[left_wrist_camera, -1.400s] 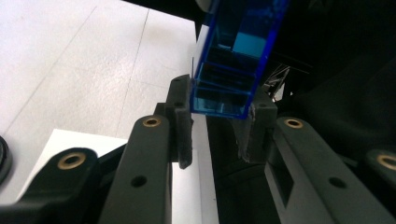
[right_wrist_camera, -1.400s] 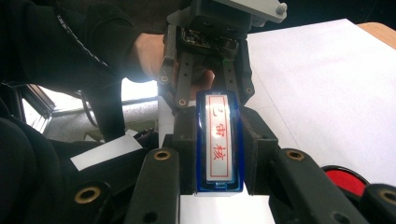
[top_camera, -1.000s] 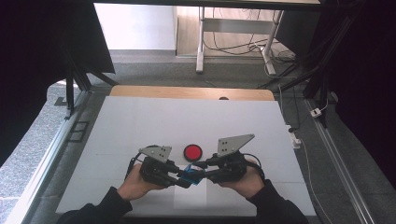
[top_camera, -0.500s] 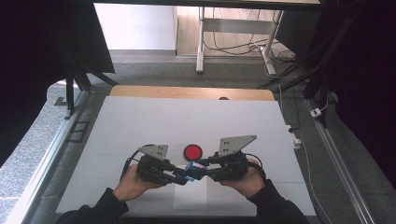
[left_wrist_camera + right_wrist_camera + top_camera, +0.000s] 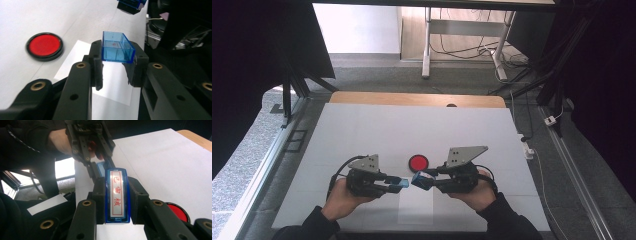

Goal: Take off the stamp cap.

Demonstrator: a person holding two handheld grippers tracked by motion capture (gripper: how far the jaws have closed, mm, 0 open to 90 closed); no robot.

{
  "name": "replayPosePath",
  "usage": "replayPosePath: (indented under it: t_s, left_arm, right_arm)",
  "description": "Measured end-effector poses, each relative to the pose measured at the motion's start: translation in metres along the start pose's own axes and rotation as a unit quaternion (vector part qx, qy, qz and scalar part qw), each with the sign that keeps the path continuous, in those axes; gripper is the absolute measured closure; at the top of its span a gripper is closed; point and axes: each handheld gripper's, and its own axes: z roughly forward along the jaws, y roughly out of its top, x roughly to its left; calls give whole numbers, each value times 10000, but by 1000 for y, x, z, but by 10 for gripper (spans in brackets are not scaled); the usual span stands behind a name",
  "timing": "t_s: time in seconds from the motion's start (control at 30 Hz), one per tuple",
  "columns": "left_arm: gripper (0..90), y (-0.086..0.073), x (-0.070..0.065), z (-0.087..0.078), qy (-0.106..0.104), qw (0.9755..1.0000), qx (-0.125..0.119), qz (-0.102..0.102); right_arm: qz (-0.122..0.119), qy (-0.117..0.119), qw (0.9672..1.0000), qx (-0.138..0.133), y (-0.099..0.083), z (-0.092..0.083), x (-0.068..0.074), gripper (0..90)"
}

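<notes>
**Stamp and cap, one in each claw**

Left claw (image 5: 401,184): pinches a clear blue cap (image 5: 117,47) between its pads, open side up, above the table (image 5: 362,130). Right claw (image 5: 416,180): clamps a blue stamp (image 5: 117,195), its white label with red characters facing up. The two claw tips point at each other, just apart; cap and stamp are near but not joined. Red disc (image 5: 418,162): lies flat on the table just beyond the gap between the claws. White paper sheet (image 5: 75,62): lies under the left claw.

Black grippers (image 5: 407,183), brass rivets, dark sleeves (image 5: 307,227)
</notes>
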Motion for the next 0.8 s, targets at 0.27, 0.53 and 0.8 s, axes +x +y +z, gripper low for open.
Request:
replayPosePath:
  t_s: [0.27,0.53,0.8]
  left_arm:
    - [687,-12,-5,-18,406,9988,-27,-284]
    - [685,-26,-13,-33,860,9955,10,-388]
    - [685,-42,-23,-49,1295,9892,14,-683]
  right_arm:
    - [36,-100,9999,21,-1,0,-1,705]
    - [116,-190,9998,10,-2,-1,-3,705]
    - [189,-329,9993,19,-5,-2,-6,705]
